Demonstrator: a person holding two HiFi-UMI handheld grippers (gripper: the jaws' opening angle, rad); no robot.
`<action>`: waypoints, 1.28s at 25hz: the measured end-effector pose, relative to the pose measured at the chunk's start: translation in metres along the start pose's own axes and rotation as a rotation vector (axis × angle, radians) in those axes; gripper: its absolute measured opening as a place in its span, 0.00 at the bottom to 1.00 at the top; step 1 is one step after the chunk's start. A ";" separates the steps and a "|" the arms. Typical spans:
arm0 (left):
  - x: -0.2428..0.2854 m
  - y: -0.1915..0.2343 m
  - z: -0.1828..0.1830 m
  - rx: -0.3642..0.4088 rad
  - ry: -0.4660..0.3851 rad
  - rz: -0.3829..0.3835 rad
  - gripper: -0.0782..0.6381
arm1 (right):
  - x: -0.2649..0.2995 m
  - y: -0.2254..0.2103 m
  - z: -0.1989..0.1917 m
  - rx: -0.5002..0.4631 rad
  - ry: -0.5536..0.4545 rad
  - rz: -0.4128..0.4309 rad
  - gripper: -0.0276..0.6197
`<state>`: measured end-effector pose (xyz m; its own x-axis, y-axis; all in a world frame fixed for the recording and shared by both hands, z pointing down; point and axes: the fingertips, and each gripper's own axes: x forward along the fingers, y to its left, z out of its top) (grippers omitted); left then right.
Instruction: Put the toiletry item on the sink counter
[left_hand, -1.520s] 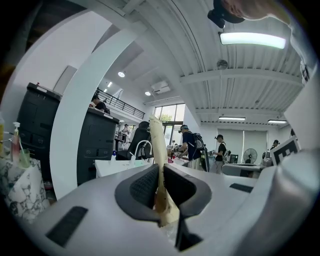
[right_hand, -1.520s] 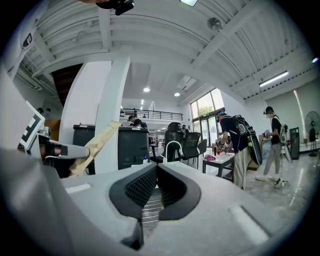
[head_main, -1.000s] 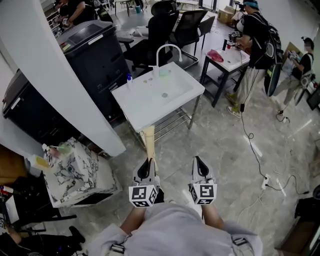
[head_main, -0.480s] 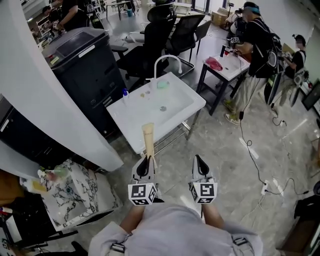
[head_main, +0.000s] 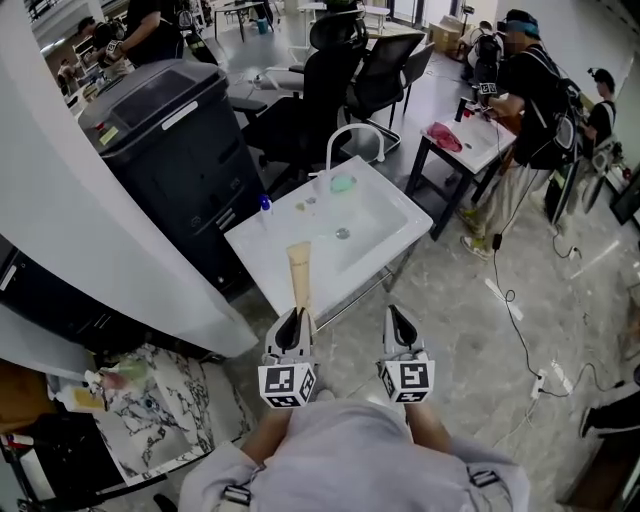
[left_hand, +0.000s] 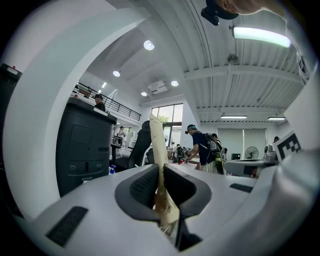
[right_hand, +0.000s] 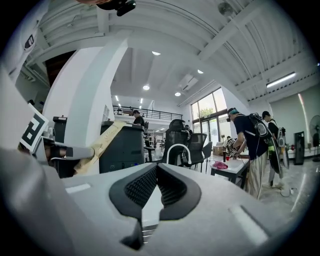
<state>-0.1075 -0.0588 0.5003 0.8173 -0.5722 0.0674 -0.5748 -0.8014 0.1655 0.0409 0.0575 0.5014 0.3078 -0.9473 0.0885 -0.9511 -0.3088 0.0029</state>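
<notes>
A beige toiletry tube (head_main: 299, 275) sticks up and forward out of my left gripper (head_main: 293, 322), which is shut on its lower end. In the head view the tube's tip lies over the front part of the white sink counter (head_main: 275, 245). The counter has a curved faucet (head_main: 345, 135) at its far side, a basin, a green item (head_main: 343, 183) and a small blue-capped bottle (head_main: 265, 205). In the left gripper view the tube (left_hand: 157, 145) stands pinched in the left gripper (left_hand: 160, 176). My right gripper (head_main: 398, 322) is shut with nothing in it (right_hand: 156, 181), level with the left one.
A black copier (head_main: 175, 130) and a white pillar (head_main: 90, 230) stand to the left of the sink. Office chairs (head_main: 335, 70) are behind it. People stand at a small table (head_main: 470, 140) at the right. A marble-patterned box (head_main: 160, 420) sits at the lower left.
Both grippers and the tube have come closer to the sink counter. The tube's tip now overlaps the counter's front part. The marble-patterned box has slid toward the lower left of the view.
</notes>
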 end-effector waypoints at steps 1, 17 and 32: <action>0.004 0.007 0.001 -0.002 -0.003 0.001 0.16 | 0.008 0.003 0.001 -0.003 -0.004 0.002 0.05; 0.039 0.048 -0.005 -0.023 0.031 0.069 0.16 | 0.080 0.017 -0.001 0.010 0.023 0.075 0.05; 0.124 0.035 0.013 -0.017 -0.024 0.307 0.16 | 0.191 -0.063 0.015 -0.008 -0.009 0.289 0.05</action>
<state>-0.0267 -0.1603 0.5016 0.6046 -0.7910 0.0935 -0.7935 -0.5879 0.1571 0.1596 -0.1050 0.5028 0.0246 -0.9966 0.0784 -0.9996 -0.0257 -0.0129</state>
